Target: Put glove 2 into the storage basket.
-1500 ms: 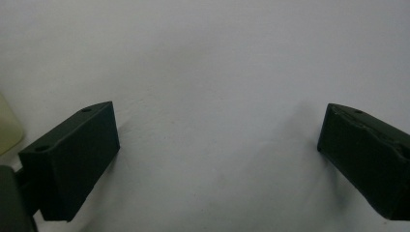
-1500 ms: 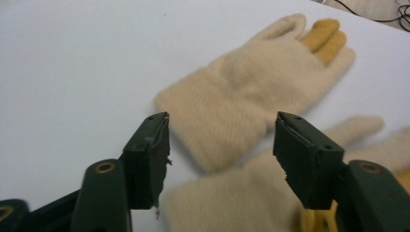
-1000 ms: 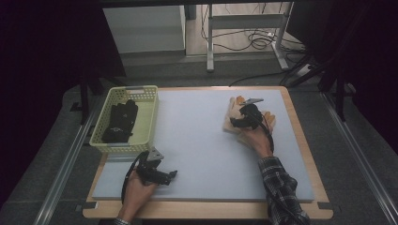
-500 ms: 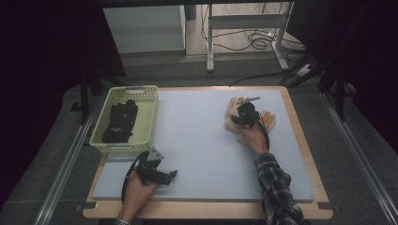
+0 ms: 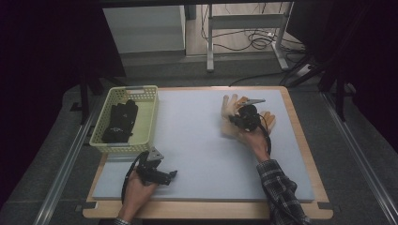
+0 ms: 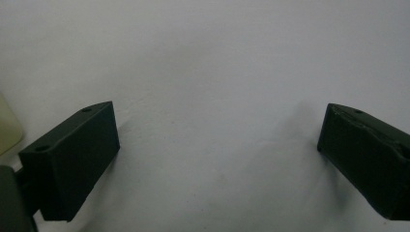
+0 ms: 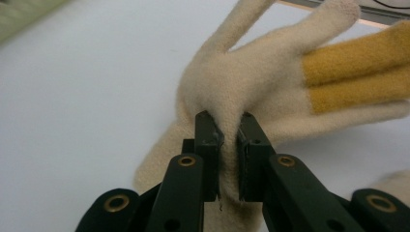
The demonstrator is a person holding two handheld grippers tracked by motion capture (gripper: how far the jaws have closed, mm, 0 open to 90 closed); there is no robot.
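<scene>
Jaws of our left gripper point(image 5: 172, 174) stand wide apart over the pale grey table mat point(image 5: 197, 140), nothing between them, unmoved since a second ago. Farther off, our right gripper point(image 7: 226, 126) has just been closing and now pinches a fold of the cream knitted glove with mustard-yellow fingers point(image 7: 251, 82) at the mat's far right; a second ago it hovered above it, jaws spread. Our hand point(image 5: 253, 138) covers the glove's cuff. In the pale yellow plastic basket point(image 5: 148, 110) lies something black point(image 5: 119, 122), perhaps gloves; we cannot tell.
</scene>
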